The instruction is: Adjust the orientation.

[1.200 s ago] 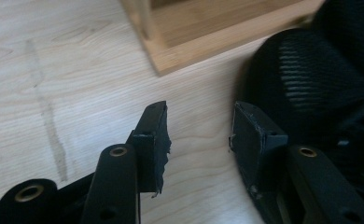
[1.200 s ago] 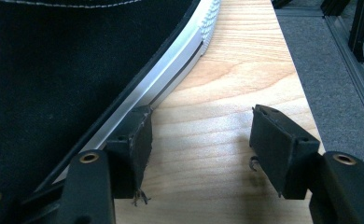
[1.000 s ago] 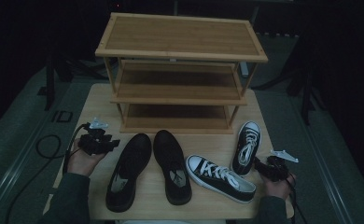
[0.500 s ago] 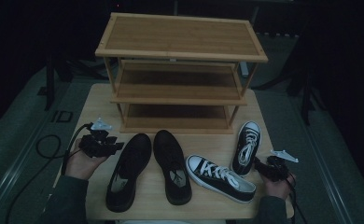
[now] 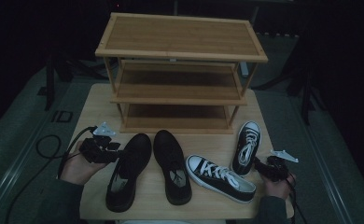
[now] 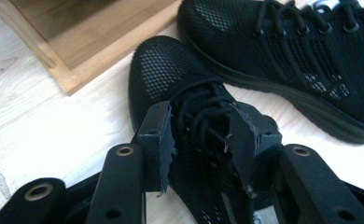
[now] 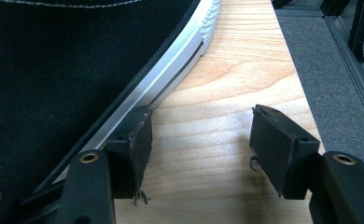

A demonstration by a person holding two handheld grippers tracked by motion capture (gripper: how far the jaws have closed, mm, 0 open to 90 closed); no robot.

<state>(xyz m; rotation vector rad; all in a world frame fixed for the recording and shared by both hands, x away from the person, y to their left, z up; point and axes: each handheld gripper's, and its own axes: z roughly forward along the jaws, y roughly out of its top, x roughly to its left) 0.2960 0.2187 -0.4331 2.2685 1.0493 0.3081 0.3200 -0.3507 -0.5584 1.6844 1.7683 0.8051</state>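
The left gripper (image 5: 117,150) sits at the outer side of the left black mesh shoe (image 5: 126,170), up by its laced front part. In the left gripper view (image 6: 198,140) its jaws stand partly apart, with the shoe's laces (image 6: 203,109) and tongue showing in the gap between them; after a slight closing over the last second they have held steady, and whether the pads actually press on the shoe cannot be told. Beyond the jaw tips lies that shoe's rounded toe, and past it the corner of the wooden shoe rack (image 6: 94,44). To the gripper's right, just beside the first shoe, lies the second black mesh shoe (image 6: 292,60), toe toward the rack.

The right gripper (image 5: 260,167) rests low on the desk (image 5: 94,105) at its right edge. In the right gripper view (image 7: 199,135) its jaws stand wide open over bare wood, nothing between them. The one jaw lies right against the white rubber sole of the black canvas sneaker (image 7: 73,79). In the high view that upright-lying sneaker (image 5: 247,147) is just ahead of the gripper, and its mate (image 5: 220,177) lies angled across the desk toward the mesh shoes.
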